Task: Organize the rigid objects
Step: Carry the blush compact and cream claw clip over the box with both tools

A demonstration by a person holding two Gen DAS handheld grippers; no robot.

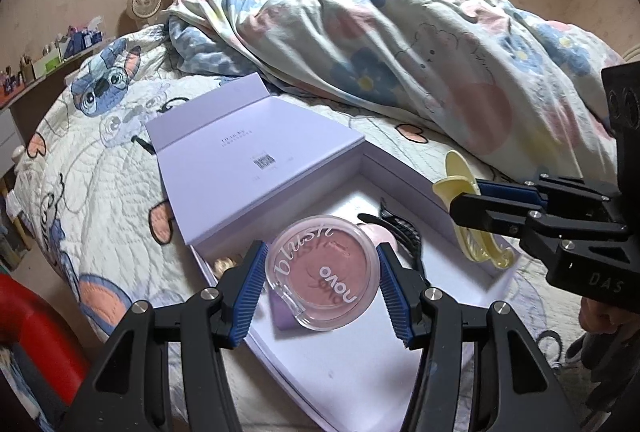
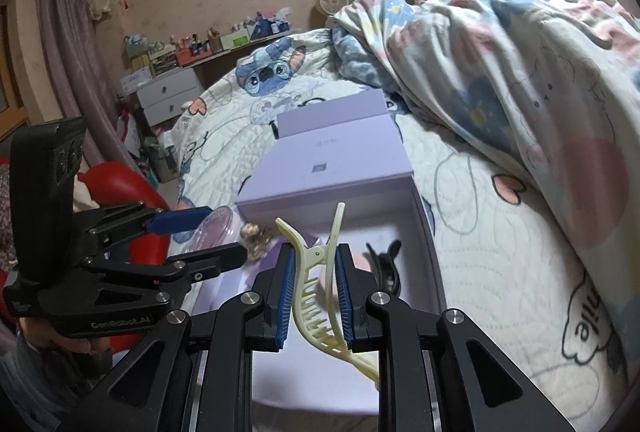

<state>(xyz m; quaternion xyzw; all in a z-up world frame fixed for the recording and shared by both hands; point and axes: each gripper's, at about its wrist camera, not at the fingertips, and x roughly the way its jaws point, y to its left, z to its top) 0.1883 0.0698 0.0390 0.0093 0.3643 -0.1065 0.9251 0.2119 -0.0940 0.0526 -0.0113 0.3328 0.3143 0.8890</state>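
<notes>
My left gripper (image 1: 322,251) is shut on a round clear blush compact (image 1: 326,284), held above the white inside of an open lavender box (image 1: 400,360) on the bed. The box lid (image 1: 248,160) lies flipped back. My right gripper (image 2: 314,252) is shut on a pale yellow hair claw clip (image 2: 312,312), held over the box's near right part. In the left wrist view the right gripper (image 1: 472,198) and the yellow clip (image 1: 456,168) hang over the box's right wall. A black claw clip (image 1: 404,232) lies inside the box. The right wrist view shows the left gripper (image 2: 226,232) with the compact (image 2: 214,228).
A purple item (image 1: 280,316) and a small gold ornament (image 1: 224,264) lie in the box under the compact. A bunched floral duvet (image 1: 420,52) fills the bed's far right. A red object (image 1: 32,336) sits at the bed's left edge; drawers (image 2: 168,96) stand beyond.
</notes>
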